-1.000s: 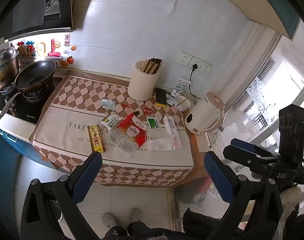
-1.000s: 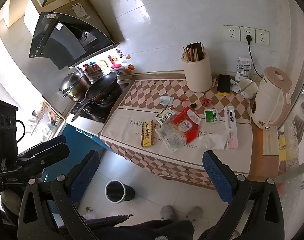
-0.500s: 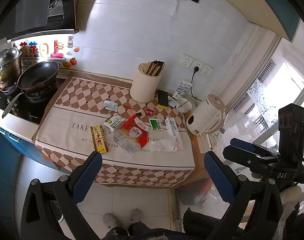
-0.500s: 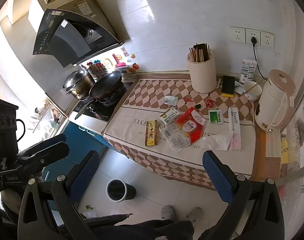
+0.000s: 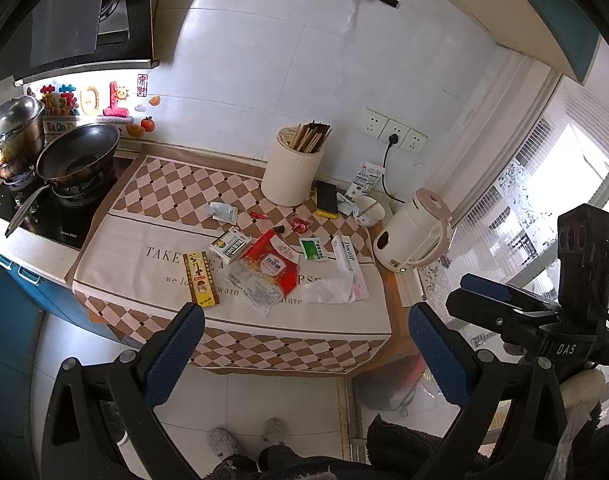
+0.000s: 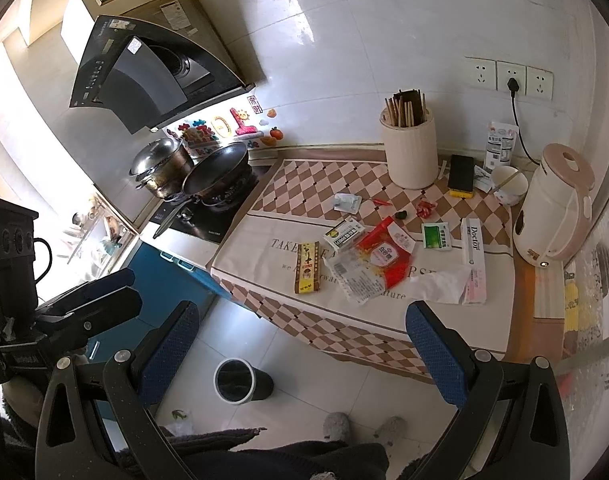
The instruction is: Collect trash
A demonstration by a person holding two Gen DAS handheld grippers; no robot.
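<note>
Both the left tongs (image 5: 304,344) and right tongs (image 6: 304,348) are held released, well above the table (image 6: 264,256). Wrappers (image 6: 384,256) are scattered on its cloth; a bin (image 6: 240,380) is observed on the floor.

The left gripper (image 5: 304,344) and the right gripper (image 6: 304,344) both hang in the air with their 2 blue-padded fingers (image 5: 176,350) spread wide, holding nothing.

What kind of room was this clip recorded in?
A home kitchen, most likely: a wok and lidded pot sit on a stove under a range hood, with an electric kettle and a chopstick holder on the counter.
</note>
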